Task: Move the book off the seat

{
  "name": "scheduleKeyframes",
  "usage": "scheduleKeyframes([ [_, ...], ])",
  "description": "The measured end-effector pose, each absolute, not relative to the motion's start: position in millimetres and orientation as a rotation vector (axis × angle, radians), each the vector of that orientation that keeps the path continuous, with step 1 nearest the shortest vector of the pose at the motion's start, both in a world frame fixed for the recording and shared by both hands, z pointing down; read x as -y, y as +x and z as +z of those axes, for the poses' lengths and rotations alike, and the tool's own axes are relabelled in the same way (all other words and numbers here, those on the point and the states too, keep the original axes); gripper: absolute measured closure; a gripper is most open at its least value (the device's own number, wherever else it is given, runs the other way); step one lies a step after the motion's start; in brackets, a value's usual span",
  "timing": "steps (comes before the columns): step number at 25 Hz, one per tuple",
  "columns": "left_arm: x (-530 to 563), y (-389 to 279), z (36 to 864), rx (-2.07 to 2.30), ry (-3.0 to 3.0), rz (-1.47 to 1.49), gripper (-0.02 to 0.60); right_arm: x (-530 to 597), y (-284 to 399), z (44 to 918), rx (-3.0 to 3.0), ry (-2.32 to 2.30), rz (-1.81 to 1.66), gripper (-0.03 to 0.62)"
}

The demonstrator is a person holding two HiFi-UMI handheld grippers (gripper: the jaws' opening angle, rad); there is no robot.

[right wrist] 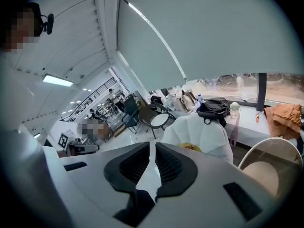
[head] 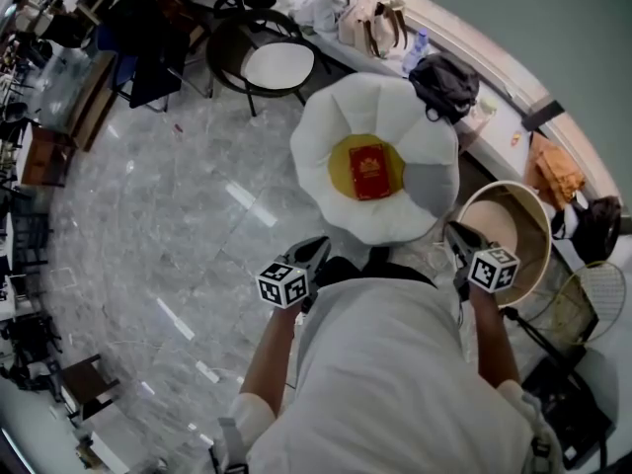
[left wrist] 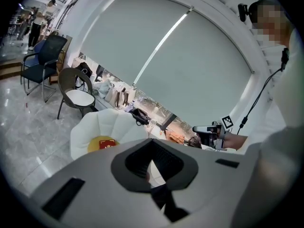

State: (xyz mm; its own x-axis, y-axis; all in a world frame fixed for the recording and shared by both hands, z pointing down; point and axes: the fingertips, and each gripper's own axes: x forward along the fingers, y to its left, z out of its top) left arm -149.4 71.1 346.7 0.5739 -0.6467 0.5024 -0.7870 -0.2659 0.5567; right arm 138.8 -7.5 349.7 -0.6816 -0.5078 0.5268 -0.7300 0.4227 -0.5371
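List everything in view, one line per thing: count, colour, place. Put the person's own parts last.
book: 1, red, flat on the cushion
cushion: 1, yellow, centre of the flower chair's seat
flower chair: 1, white, ahead of the person
round chair: 1, dark frame with white seat, beyond the flower chair
tub chair: 1, beige, beside the right gripper
backpack: 1, black, on the ledge
handbag: 1, beige, on the ledge
cloth: 1, orange, on the ledge, far right
floor: grey marble
left gripper: 1, jaws shut, empty, short of the flower chair
right gripper: 1, jaws shut, empty
shirt: 1, white, bottom of the head view
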Motion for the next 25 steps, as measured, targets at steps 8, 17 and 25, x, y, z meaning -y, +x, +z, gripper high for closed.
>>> scheduleKeyframes([
  [8,-60.0,-139.2,354.0,1.109,2.002,0.286,0.58,8.5,137.1,366.9,2.375,1.05,1.167,0.536],
  [17,-30.8,-141.4,376.8,1.001,2.036,0.379,0.58,13.3,120.2,395.2,2.308,1.121,1.236,0.534],
  [25,14.7,-157.5,416.8,0.896,2.074,0.416,0.58,40.6,79.4,429.5,2.27,1.128,1.228,0.534],
])
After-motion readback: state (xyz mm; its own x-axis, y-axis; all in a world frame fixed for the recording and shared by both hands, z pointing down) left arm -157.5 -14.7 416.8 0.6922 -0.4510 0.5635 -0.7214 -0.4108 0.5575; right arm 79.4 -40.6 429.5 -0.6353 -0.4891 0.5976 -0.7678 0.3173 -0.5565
